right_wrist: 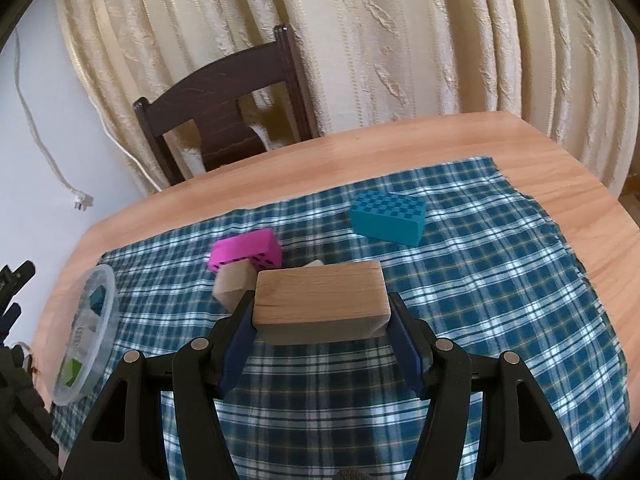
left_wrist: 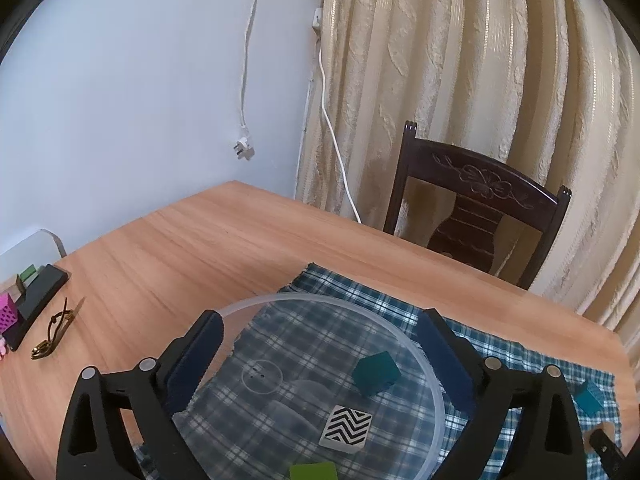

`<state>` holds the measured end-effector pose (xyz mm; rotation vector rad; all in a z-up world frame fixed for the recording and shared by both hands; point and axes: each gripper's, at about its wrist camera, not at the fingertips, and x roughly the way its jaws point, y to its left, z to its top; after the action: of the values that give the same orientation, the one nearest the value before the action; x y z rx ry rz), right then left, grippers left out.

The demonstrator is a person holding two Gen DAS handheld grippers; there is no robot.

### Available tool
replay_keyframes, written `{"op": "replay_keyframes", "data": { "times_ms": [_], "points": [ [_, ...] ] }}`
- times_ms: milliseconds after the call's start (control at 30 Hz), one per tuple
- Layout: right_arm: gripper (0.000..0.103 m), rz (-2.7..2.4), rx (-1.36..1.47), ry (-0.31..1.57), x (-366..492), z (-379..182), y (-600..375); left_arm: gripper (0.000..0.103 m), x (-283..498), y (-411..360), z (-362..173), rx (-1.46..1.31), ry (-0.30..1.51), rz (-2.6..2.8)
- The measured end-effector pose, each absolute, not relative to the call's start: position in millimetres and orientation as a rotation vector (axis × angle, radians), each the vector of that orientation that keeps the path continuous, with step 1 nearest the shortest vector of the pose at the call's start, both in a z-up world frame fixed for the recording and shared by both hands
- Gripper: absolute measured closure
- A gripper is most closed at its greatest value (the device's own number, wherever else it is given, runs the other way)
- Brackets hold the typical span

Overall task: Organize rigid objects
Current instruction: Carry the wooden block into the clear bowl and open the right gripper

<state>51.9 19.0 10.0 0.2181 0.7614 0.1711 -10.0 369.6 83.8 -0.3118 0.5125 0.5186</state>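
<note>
Right wrist view: right gripper (right_wrist: 320, 314) clamped on wood block (right_wrist: 320, 300), long axis crosswise between jaws, lifted above plaid cloth (right_wrist: 460, 320). Behind it small wood block (right_wrist: 230, 286), pink block (right_wrist: 248, 254), farther right teal block (right_wrist: 387, 218). Clear tub (right_wrist: 105, 300) far left, so block must travel left. Left gripper (left_wrist: 320, 352) jaws wide, over tub holding teal cube (left_wrist: 376, 372), zigzag tile (left_wrist: 346, 428), green block (left_wrist: 314, 471).

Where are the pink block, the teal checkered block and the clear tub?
pink block (right_wrist: 244, 249): right wrist view, on its top face.
teal checkered block (right_wrist: 386, 220): right wrist view, on its front side.
clear tub (right_wrist: 109, 300): right wrist view, on its rim.
</note>
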Motion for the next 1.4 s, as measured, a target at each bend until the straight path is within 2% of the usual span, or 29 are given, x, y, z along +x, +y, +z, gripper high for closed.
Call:
{"op": "replay_keyframes", "data": {
  "times_ms": [1033,1400],
  "points": [
    [0.039,0.609,0.042,0.69,19.7,45.7,172.9,0.001,-23.0,382.6,87.4,-0.355,0.478,0.544],
    [0.039,0.724,0.03,0.713,21.7,41.4,219.4,0.002,-35.0,396.8,91.8,-0.402,0.438,0.59]
  ]
}}
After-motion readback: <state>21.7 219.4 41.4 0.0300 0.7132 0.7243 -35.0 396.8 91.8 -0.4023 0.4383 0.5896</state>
